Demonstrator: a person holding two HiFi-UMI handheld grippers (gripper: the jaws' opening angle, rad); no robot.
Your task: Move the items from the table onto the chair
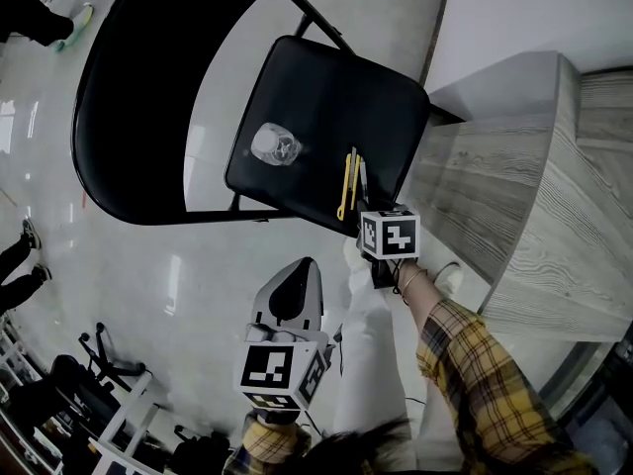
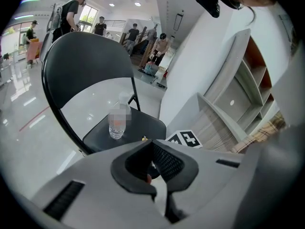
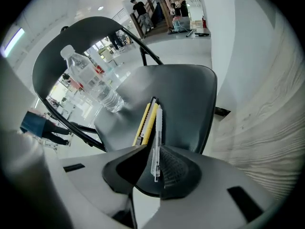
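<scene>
A black folding chair [image 1: 326, 87] stands on the glossy floor. On its seat are an upright clear water bottle [image 1: 275, 146], a yellow utility knife [image 1: 347, 181] and a clear pen [image 1: 362, 178] side by side near the front edge. My right gripper [image 1: 366, 209] is at that edge. In the right gripper view the pen [image 3: 156, 142] lies between the jaws along the right pad, with a gap to the left pad, beside the knife [image 3: 145, 123]. My left gripper [image 1: 300, 265] hangs lower, off the seat, shut and empty, its jaws [image 2: 152, 144] facing the bottle [image 2: 116, 125].
A grey wood-grain table [image 1: 534, 216] rises right of the chair, close to the seat's right edge. The chair's curved backrest [image 1: 129, 97] is at the far side. Several people [image 2: 71, 13] stand far off on the floor. Exercise frames [image 1: 99, 394] lie at the lower left.
</scene>
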